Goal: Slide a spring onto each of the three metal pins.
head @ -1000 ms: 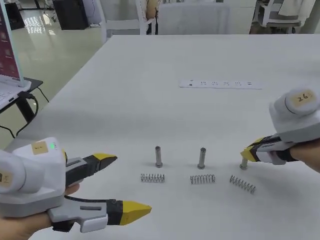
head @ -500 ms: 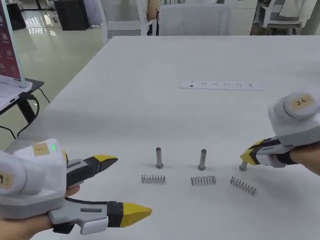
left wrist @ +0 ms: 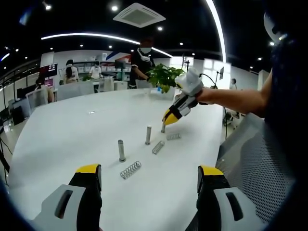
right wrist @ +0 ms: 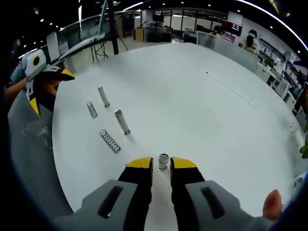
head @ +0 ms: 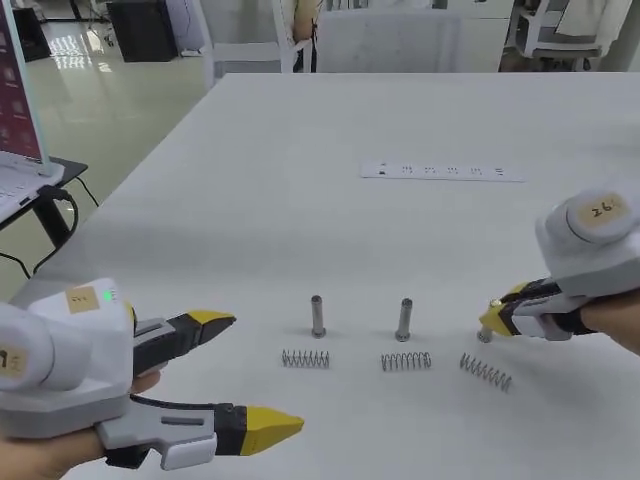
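White is the colour of the wide counter (head: pixel 300 200) that carries everything. The left tool (head: pixel 258 370) is held low over the near left corner of the counter, with its two yellow-tipped jaws spread wide and nothing between them; the left gripper view shows the same wide gap. The right tool (head: pixel 490 318) is at the right side, with its yellow tips down at the counter surface. Its jaws are narrow, and in the right gripper view they stand on both sides of the head of one pin. I cannot tell if they press on the pin or are only just beside it. A white power strip (head: pixel 442 170) lies flat farther back on the counter, well apart from the small parts.

Three metal pins stand upright in a row. In the head view these are the left pin (head: pixel 317 314), the middle pin (head: pixel 404 318) and the right pin (head: pixel 484 335), the last one between the jaws of the right tool. No pin has a spring on it. On the near side of the pins three springs lie flat on the counter: the left spring (head: pixel 305 358), the middle spring (head: pixel 405 360) and the right spring (head: pixel 485 370), which lies at a slant.
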Action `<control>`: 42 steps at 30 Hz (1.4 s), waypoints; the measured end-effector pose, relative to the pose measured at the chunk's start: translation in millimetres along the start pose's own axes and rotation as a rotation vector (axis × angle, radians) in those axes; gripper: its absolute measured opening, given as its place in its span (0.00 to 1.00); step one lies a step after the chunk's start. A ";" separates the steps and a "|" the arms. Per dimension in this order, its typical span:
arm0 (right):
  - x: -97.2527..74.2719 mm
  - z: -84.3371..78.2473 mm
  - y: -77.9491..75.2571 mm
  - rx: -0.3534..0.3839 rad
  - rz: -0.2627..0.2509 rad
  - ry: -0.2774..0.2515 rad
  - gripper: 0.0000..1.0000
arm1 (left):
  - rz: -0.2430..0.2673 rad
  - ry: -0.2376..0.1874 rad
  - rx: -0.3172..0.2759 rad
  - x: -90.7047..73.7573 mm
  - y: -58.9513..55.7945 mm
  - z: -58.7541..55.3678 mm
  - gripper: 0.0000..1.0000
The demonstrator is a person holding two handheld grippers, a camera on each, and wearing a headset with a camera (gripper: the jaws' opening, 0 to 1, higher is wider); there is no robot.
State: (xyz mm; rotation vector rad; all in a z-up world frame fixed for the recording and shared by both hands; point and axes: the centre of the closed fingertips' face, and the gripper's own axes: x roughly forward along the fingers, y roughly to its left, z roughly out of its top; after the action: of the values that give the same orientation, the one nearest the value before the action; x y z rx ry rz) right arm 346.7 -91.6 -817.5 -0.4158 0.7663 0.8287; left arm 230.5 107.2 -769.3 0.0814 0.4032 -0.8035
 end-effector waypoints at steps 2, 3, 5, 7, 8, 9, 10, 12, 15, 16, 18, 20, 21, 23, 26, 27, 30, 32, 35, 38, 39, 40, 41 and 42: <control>0.2 -1.0 -0.3 -0.001 -0.001 0.000 0.13 | 0.000 0.000 0.000 -0.1 0.0 0.1 0.78; 0.2 -1.4 -0.2 -0.001 0.000 0.001 0.14 | 0.000 -0.001 0.000 -0.1 -0.1 0.2 0.78; 0.1 -2.4 -0.3 -0.002 0.000 0.000 0.14 | 0.000 -0.001 0.000 -0.2 0.1 0.0 0.78; -0.1 -3.6 -0.6 -0.003 0.000 0.003 0.15 | 0.000 -0.002 -0.001 -0.2 0.1 -0.2 0.78; -0.2 -4.0 -0.7 -0.003 0.000 0.003 0.15 | 0.000 -0.002 -0.001 -0.1 0.1 -0.4 0.78; -0.4 -4.4 -0.7 -0.004 0.000 0.003 0.15 | 0.000 -0.002 -0.001 -0.1 0.1 -0.5 0.78; -0.4 -5.3 -0.7 -0.004 0.000 0.005 0.15 | 0.000 -0.002 -0.001 0.0 0.2 -0.7 0.78; -0.5 -7.3 -0.4 -0.004 0.001 0.008 0.15 | -0.001 -0.002 -0.002 0.1 0.3 -0.9 0.78; -0.3 -10.3 0.1 -0.002 0.003 0.013 0.15 | -0.002 -0.002 -0.002 0.2 0.5 -1.4 0.78; -0.4 -11.3 0.7 -0.002 0.005 0.014 0.15 | -0.002 -0.002 -0.002 0.2 0.4 -1.6 0.78; -0.7 -12.4 1.4 -0.003 0.007 0.014 0.16 | -0.003 -0.002 -0.003 0.3 0.3 -1.8 0.78; -1.5 -13.3 1.8 -0.005 0.006 0.014 0.16 | -0.003 -0.001 -0.002 0.4 0.4 -2.1 0.78; -2.0 -13.7 1.9 -0.005 0.006 0.014 0.16 | -0.004 0.000 -0.002 0.5 0.4 -2.1 0.78; -2.8 -14.7 2.0 -0.002 0.005 0.011 0.16 | -0.005 0.001 -0.001 0.8 0.3 -2.2 0.78; -3.8 -17.1 2.4 0.001 0.005 0.013 0.16 | -0.006 0.000 0.000 1.1 0.1 -2.0 0.78; -4.6 -18.3 3.4 0.000 0.006 0.013 0.16 | -0.005 0.000 0.000 1.1 0.1 -2.0 0.78; -6.9 -20.7 6.3 0.001 0.010 0.011 0.16 | -0.006 0.001 0.000 1.1 -0.1 -2.0 0.78; -8.2 -22.5 7.5 -0.002 0.009 0.012 0.16 | -0.007 0.002 0.000 1.3 -0.5 -2.0 0.78; -10.0 -24.4 9.6 -0.001 0.011 0.010 0.16 | -0.009 0.002 0.002 1.7 -1.1 -1.6 0.78; -12.5 -26.2 13.5 -0.003 0.014 0.009 0.16 | -0.010 0.003 0.002 1.8 -1.8 -1.3 0.78; -12.9 -26.6 14.4 -0.004 0.015 0.008 0.16 | -0.010 0.003 0.003 1.7 -1.7 -1.4 0.78; -13.5 -27.6 15.8 -0.004 0.017 0.009 0.16 | -0.011 0.003 0.003 1.5 -1.8 -1.4 0.78; -13.6 -27.9 16.3 -0.004 0.018 0.009 0.16 | -0.011 0.003 0.003 1.5 -1.7 -1.5 0.78; -13.9 -29.2 18.0 -0.006 0.022 0.011 0.16 | -0.010 0.003 0.003 1.3 -1.7 -1.4 0.78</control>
State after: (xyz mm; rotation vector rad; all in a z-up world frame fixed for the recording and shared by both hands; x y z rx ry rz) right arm 313.7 -105.0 -827.3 -0.4179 0.7801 0.8501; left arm 229.7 105.5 -771.0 0.0836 0.4052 -0.8142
